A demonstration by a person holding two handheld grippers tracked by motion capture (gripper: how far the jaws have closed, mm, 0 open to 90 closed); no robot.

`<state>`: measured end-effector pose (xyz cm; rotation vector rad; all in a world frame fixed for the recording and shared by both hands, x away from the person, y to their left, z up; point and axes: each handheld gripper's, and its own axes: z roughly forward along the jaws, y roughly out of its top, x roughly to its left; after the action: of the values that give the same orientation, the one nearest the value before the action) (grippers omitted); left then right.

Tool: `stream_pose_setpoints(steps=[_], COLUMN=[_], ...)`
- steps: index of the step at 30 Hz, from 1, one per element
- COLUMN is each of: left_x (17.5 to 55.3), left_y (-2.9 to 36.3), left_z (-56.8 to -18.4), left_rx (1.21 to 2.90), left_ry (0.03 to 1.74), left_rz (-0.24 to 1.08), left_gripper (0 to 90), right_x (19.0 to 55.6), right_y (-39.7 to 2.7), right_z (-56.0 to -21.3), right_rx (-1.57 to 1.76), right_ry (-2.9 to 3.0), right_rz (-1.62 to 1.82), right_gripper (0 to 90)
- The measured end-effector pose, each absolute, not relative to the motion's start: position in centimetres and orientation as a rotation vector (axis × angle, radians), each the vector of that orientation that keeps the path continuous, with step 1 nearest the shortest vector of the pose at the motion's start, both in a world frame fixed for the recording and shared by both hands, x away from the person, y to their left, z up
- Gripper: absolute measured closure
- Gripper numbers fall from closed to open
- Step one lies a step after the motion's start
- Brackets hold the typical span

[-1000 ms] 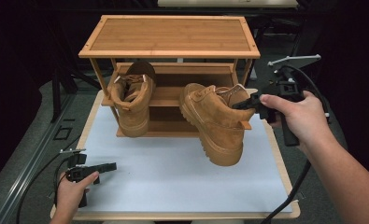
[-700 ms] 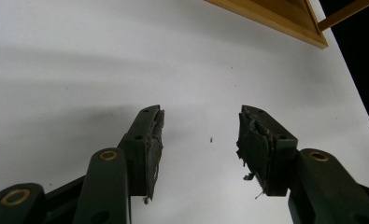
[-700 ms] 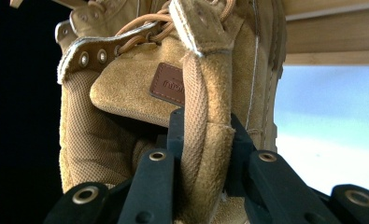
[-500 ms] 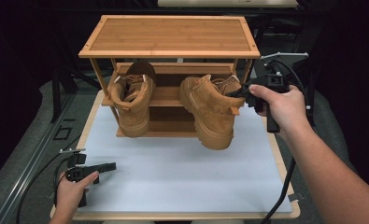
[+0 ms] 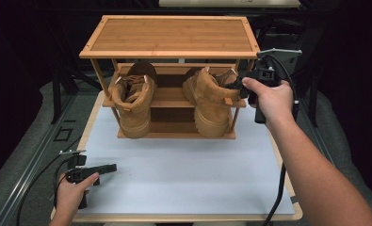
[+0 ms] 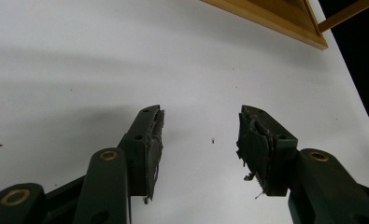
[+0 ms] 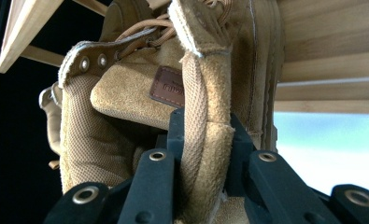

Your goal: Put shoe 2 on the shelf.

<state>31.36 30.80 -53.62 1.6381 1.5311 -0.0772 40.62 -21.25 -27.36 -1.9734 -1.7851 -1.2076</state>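
The right gripper point(image 5: 238, 84) pinches the right boot point(image 5: 211, 101) by its collar at the rack point(image 5: 169, 42) – the left gripper point(image 6: 201, 135), jaws wide apart, holds nothing over the white table point(image 5: 183, 165).

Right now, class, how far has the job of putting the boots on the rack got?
Done: the left boot sits on the rack, toe hanging over the shelf's front edge. In hand: the right gripper is clamped on the collar of the right boot, which is tipped toe-down at the shelf, not clearly settled. Left: seat that boot and let go. The left gripper waits open over the white table.
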Motion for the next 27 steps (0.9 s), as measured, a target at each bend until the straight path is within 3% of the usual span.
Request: stream_pose_setpoints(steps=[27], left_x=[31.5], left_y=[30.3], left_z=[-53.6], left_rx=[1.649], left_ry=[1.523], left_rz=[-0.074], left_gripper=[49.4], right_x=[40.8], right_y=[-17.9], right_z=[-29.3], right_rx=[-2.005], right_ry=[-1.811], right_rz=[-1.291], right_gripper=[75.4])
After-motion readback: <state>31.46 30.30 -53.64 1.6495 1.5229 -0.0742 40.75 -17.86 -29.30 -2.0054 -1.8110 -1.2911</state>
